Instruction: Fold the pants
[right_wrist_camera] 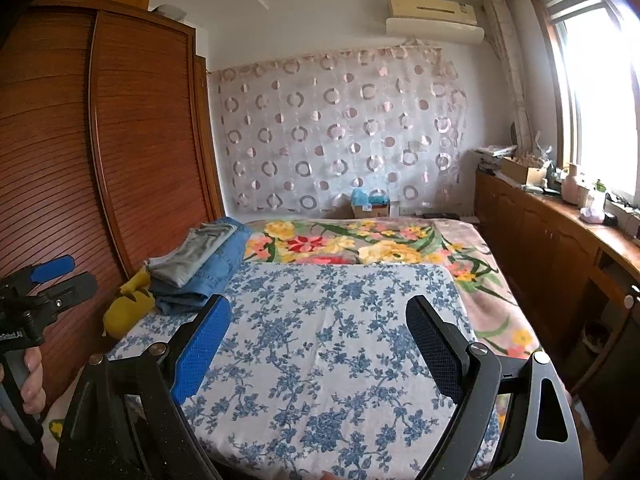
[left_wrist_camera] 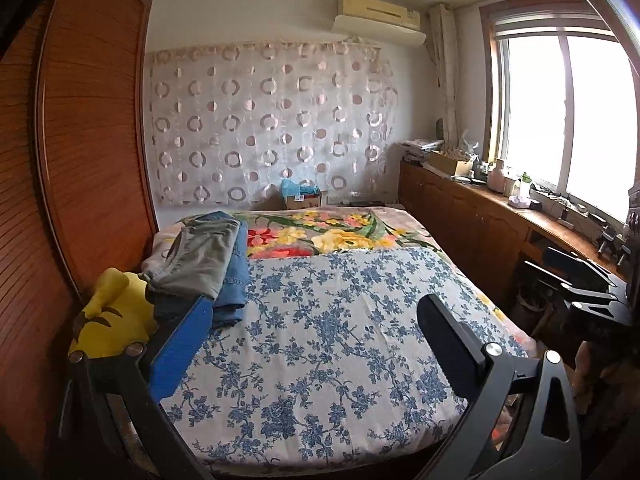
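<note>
A stack of folded pants lies at the bed's far left: grey pants (left_wrist_camera: 196, 252) (right_wrist_camera: 192, 256) on top of blue jeans (left_wrist_camera: 236, 280) (right_wrist_camera: 216, 276). In front of both grippers a blue-flowered sheet (left_wrist_camera: 320, 340) (right_wrist_camera: 320, 344) lies flat over the bed. My left gripper (left_wrist_camera: 316, 300) hovers above it, open, with nothing between its fingers. From the right wrist view it appears at the left edge (right_wrist_camera: 70, 274), held by a hand. My right gripper (right_wrist_camera: 318, 300) is also open and empty above the sheet, and it shows at the right edge of the left wrist view (left_wrist_camera: 544, 260).
A yellow cloth (left_wrist_camera: 116, 312) (right_wrist_camera: 128, 308) lies beside the stack. A wooden wardrobe (left_wrist_camera: 92, 140) (right_wrist_camera: 140, 140) stands close on the left. A low cabinet (left_wrist_camera: 480, 220) (right_wrist_camera: 540, 232) with clutter runs under the window on the right. A bright floral blanket (left_wrist_camera: 340, 232) (right_wrist_camera: 360, 244) covers the bed's far half.
</note>
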Demonstrator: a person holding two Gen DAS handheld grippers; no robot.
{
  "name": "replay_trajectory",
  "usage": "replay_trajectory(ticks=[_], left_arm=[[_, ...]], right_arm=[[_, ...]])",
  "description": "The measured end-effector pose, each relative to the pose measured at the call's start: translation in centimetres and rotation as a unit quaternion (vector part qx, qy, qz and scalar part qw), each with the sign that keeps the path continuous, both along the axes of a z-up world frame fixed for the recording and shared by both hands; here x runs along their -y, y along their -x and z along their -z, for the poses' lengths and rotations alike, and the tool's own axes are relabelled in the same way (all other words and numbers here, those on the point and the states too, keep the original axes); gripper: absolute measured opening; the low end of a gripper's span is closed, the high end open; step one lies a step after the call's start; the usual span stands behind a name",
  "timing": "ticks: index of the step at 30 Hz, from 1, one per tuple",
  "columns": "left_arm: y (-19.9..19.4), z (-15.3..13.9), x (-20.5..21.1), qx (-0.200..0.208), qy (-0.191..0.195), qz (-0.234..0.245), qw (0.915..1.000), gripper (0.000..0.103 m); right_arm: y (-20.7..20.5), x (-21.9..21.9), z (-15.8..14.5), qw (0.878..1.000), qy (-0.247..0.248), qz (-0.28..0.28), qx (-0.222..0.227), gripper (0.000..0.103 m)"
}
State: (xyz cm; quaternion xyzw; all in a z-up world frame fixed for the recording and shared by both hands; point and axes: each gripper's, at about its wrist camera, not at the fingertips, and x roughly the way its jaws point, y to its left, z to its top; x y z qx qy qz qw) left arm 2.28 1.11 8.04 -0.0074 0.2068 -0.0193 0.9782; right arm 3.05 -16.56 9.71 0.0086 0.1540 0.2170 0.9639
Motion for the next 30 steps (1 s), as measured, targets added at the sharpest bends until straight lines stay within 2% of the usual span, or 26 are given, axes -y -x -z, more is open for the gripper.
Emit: replay_trajectory(ticks=[13,30], left_arm=[[1.2,-0.7,-1.1,0.014,0.0,-0.02,0.9997,0.102],[1.1,-0.3,-1.4,0.011,0.0,-0.025,0.9996,0.102]], right_arm=[[1.0,0.4,0.4,1.0,0.003,0.008,0.026,0.091],[0.4,0.4,0.9,1.0,0.006,0.011,0.021,0.091]])
